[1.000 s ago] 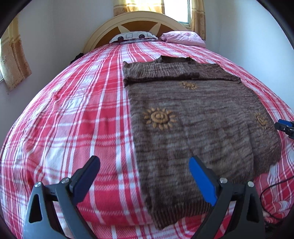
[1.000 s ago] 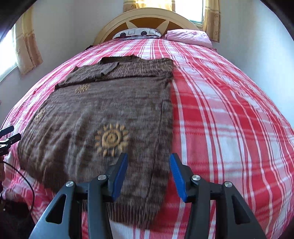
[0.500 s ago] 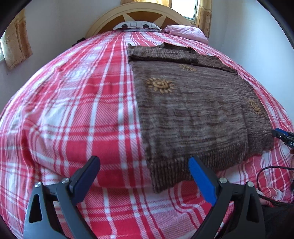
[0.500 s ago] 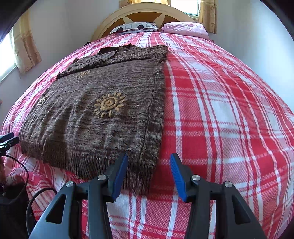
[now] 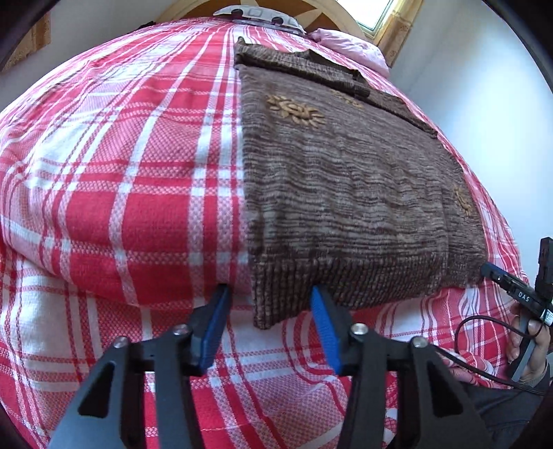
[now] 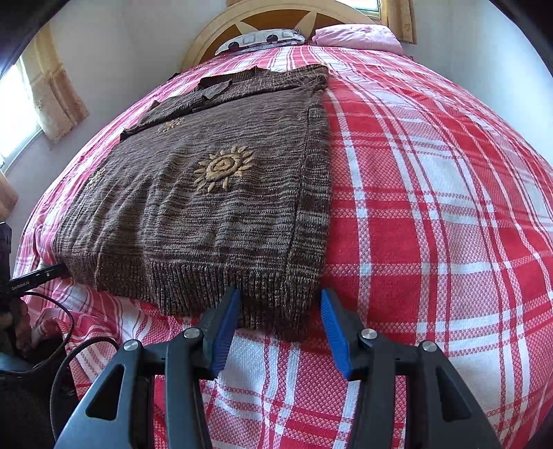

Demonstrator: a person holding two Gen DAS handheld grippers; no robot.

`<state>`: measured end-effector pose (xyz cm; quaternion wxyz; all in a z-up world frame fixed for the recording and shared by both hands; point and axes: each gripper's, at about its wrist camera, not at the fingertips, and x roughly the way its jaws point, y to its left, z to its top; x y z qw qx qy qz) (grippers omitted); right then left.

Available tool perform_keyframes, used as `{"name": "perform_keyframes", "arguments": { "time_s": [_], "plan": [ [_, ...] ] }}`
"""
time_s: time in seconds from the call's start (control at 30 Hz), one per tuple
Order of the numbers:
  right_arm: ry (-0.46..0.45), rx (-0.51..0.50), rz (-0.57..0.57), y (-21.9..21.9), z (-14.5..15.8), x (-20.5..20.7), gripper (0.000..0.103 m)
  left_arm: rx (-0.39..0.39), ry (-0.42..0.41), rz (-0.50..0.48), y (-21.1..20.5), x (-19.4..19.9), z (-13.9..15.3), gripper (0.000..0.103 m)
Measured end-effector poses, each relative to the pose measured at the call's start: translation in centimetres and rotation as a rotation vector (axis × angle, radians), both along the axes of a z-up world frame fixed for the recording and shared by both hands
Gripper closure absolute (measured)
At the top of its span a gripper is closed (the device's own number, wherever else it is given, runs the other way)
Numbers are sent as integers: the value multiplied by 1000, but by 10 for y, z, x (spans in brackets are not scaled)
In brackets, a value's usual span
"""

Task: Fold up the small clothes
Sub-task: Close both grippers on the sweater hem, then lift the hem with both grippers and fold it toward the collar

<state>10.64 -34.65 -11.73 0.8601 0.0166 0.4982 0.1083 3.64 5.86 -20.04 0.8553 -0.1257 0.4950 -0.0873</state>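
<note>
A brown knitted sweater (image 5: pixel 345 179) with yellow sun motifs lies flat on the red and white checked bedspread (image 5: pixel 121 172), sleeves folded in near the collar. My left gripper (image 5: pixel 269 293) points down at the sweater's near left hem corner. Its jaws are closing, with the ribbed corner between the blue pads and a gap on the left side. In the right wrist view the sweater (image 6: pixel 207 207) fills the left half. My right gripper (image 6: pixel 280 295) stands open around the near right hem corner, pads not pressing on it.
The bedspread (image 6: pixel 432 207) drops over the bed's near edge under both grippers. A pink pillow (image 6: pixel 356 36) and a patterned pillow (image 6: pixel 262 39) lie by the headboard (image 6: pixel 276 13). A hand (image 5: pixel 528 345) and a black cable (image 5: pixel 466 345) show at the right.
Both grippers have sunk toward the sweater's near hem, which now sits between their pads. The left jaws have narrowed a lot; the right jaws keep the same width.
</note>
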Motion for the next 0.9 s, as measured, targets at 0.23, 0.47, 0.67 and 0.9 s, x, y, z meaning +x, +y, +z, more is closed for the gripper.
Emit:
{"name": "perform_keyframes", "arguments": {
  "time_s": [0.23, 0.47, 0.67, 0.9],
  "plan": [
    [43, 41, 1, -3, -8, 0, 56, -87, 17, -26, 2, 2, -12, 73],
    [50, 69, -29, -16, -9, 2, 75, -123, -14, -63, 4, -3, -5, 94],
    [60, 109, -53, -23, -10, 4, 75, -138, -12, -64, 6, -2, -6, 94],
    [61, 97, 3, -12, -12, 2, 95, -220, 12, -43, 15, 4, -16, 97]
  ]
}}
